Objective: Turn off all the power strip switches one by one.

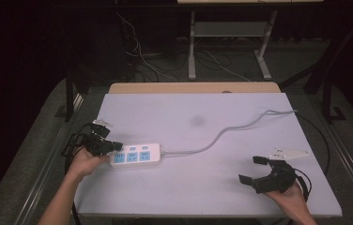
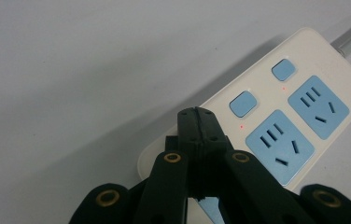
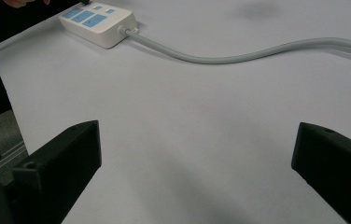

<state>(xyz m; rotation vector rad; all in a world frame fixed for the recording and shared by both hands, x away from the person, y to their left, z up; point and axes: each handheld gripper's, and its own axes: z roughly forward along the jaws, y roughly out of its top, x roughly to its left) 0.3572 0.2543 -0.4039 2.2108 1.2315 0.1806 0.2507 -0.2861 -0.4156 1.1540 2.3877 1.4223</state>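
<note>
A: From the high view, we see a white table (image 1: 198, 187) with a power strip (image 1: 135, 155) lying flat near its left edge, three blue sockets facing up. Its grey cord (image 1: 221, 133) snakes right and away toward the far right corner.

B: And the left gripper (image 1: 113, 146)? We have it at the strip's left end, held by the left hand (image 1: 84, 163), its jaws pressed together, tips over that end.

A: Agreed. The right gripper (image 1: 252, 169) sits well apart near the right front corner, in the right hand (image 1: 289, 197), its jaws spread wide with only bare table between them.

B: On to the left gripper view. We look down the left gripper (image 2: 197, 112), and the two jaws meet in a single closed seam, nothing between them. The tips rest over the near end of the strip (image 2: 276, 112).

A: We count two blue buttons (image 2: 242, 103) here, each with a small red light just beside it, and two blue sockets (image 2: 280, 145) to their right. Whether the tips actually touch the strip, we cannot tell.

B: Last, the right gripper view. The right gripper (image 3: 197, 140) has its jaws far apart at the two lower corners, over plain white table (image 3: 187, 130).

A: Farther off, at the upper left, we find the strip (image 3: 100, 22), with the cord (image 3: 239, 55) leaving its near end and curving right across the table.
</note>
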